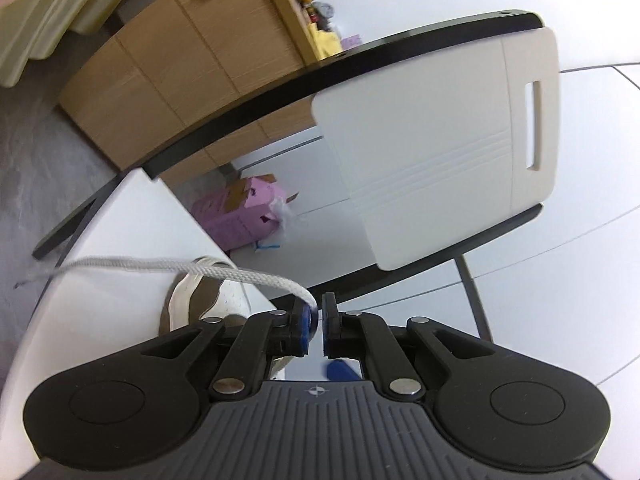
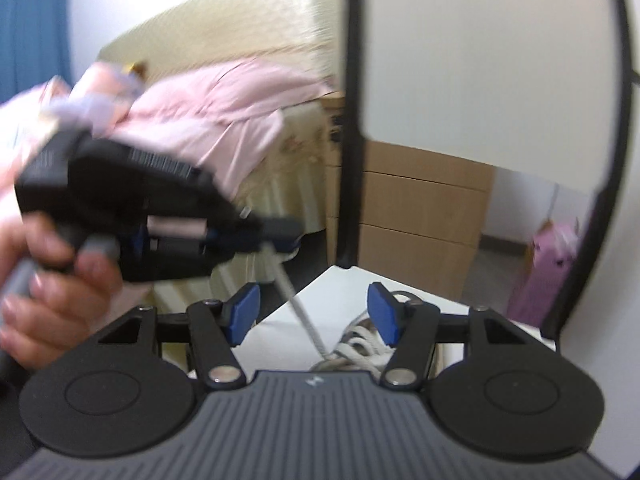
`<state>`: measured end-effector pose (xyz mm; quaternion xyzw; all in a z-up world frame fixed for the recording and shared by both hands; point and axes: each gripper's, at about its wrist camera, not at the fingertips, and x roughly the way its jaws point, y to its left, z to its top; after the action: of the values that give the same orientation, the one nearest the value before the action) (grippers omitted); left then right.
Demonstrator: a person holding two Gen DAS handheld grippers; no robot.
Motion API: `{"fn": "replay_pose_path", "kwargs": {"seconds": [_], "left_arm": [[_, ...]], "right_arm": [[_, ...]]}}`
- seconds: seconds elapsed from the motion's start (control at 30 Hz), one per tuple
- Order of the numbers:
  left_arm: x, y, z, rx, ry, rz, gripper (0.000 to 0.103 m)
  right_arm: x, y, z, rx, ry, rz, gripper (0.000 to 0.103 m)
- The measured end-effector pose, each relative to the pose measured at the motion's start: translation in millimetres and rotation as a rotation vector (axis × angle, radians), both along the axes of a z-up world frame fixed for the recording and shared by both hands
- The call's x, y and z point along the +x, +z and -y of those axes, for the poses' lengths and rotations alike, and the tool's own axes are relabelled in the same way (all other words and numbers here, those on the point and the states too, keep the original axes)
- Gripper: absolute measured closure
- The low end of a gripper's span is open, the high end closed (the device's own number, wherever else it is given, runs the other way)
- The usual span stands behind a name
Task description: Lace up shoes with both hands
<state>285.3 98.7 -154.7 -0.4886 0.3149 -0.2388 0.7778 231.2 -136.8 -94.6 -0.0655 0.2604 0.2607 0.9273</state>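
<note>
My left gripper [image 1: 316,322] is shut on a white shoelace [image 1: 224,270], which runs taut from between its blue pads out to the left. A white and brown shoe [image 1: 200,300] lies on the white table just beyond the left finger. In the right wrist view my right gripper [image 2: 314,312] is open and empty above the shoe's laces [image 2: 360,344]. The left gripper [image 2: 276,236], held by a hand [image 2: 52,280], is raised at the left and pulls the shoelace [image 2: 304,312] up from the shoe.
A white table [image 1: 120,240] holds the shoe. A black-framed chair with a white seat panel [image 1: 440,152] stands beyond it. A pink box [image 1: 240,212] lies on the floor. A wooden cabinet [image 1: 180,80] and a bed with pink cloth [image 2: 224,104] are behind.
</note>
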Motion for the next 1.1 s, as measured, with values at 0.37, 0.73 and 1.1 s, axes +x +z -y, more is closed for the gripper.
{"fn": "replay_pose_path", "kwargs": {"seconds": [0.37, 0.73, 1.1], "left_arm": [[3, -3, -30, -0.051, 0.093, 0.025, 0.097], [5, -11, -83, -0.078, 0.314, -0.067, 0.097], [-16, 1, -130, -0.133, 0.444, -0.042, 0.097]], "right_arm": [[26, -8, -20, 0.07, 0.096, 0.02, 0.1], [1, -9, -2, 0.089, 0.165, -0.051, 0.1], [-7, -10, 26, 0.06, 0.079, -0.096, 0.1]]}}
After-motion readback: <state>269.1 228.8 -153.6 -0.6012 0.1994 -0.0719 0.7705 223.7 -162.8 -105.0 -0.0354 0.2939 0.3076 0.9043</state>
